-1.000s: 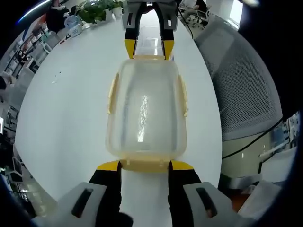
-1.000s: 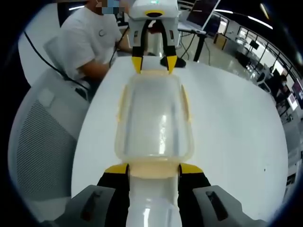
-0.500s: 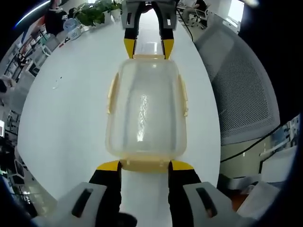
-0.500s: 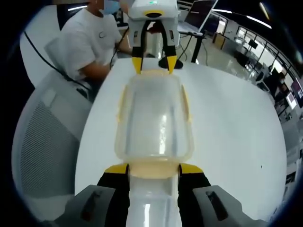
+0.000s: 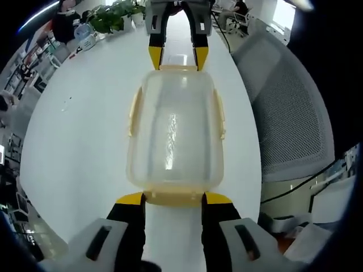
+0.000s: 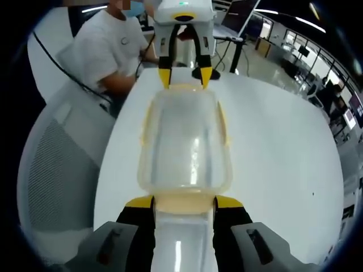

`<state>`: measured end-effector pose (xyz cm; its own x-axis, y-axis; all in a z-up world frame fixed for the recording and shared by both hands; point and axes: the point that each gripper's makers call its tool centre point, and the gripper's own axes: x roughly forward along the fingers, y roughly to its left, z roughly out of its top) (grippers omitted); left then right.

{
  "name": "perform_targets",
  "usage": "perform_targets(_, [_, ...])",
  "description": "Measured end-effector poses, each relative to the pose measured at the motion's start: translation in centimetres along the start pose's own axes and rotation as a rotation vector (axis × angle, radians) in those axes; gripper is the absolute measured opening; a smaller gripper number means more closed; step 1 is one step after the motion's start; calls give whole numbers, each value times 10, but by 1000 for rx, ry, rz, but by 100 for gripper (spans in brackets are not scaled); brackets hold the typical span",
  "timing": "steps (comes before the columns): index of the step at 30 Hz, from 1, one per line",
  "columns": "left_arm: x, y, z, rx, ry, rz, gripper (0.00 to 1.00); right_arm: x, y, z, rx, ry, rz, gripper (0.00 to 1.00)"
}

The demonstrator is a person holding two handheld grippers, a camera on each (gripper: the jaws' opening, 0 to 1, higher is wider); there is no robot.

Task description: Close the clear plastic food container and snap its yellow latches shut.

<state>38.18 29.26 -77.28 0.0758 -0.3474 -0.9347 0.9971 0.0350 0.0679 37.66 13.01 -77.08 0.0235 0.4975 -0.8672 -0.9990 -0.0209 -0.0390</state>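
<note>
Worktop: a white round worktop [image 5: 79, 141] carries the container; in the left gripper view its bare surface spreads wide to the left of the box, while its edge curves close past the right side.
Worktop edge, right gripper view: the white worktop [image 6: 283, 147] lies open to the right of the box; its rim runs near the box's left side.
Chair: a grey mesh chair [image 5: 289, 107] stands just off the worktop's right edge in the left gripper view, and shows as a grey mesh chair back [image 6: 54, 170] at the left of the right gripper view.
Container: the clear plastic food container [image 5: 174, 130] sits in the middle of the frame, lid on, between the two pairs of tongs; seen again from the other end [image 6: 185, 141].
Latches: yellow latches [image 5: 134, 111] line the long sides, lying close to the box wall; whether they are snapped cannot be told.
Left tongs: the left tongs [image 5: 173, 198] stand part open, yellow tips at the corners of the near end latch; they appear at the top of the other view [image 6: 184, 76].
Right tongs: the right tongs [image 6: 184, 202] stand part open likewise, tips touching the opposite end latch; seen far off [image 5: 178, 56].
Onlooker: a person in a white shirt [image 6: 110, 48] sits at the upper left.
Plant: green plant [image 5: 110, 14], upper left.
</note>
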Motion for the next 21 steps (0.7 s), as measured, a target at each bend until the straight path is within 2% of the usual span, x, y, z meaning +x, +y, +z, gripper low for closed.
perform_targets(10, [6,-3,18,5,3,-5,37,-9,4,-15,2,11,-4,38])
perform_targets(21, [15,-3,44,14,-16,-12,37,-21,6,-42,12,31,-11,38])
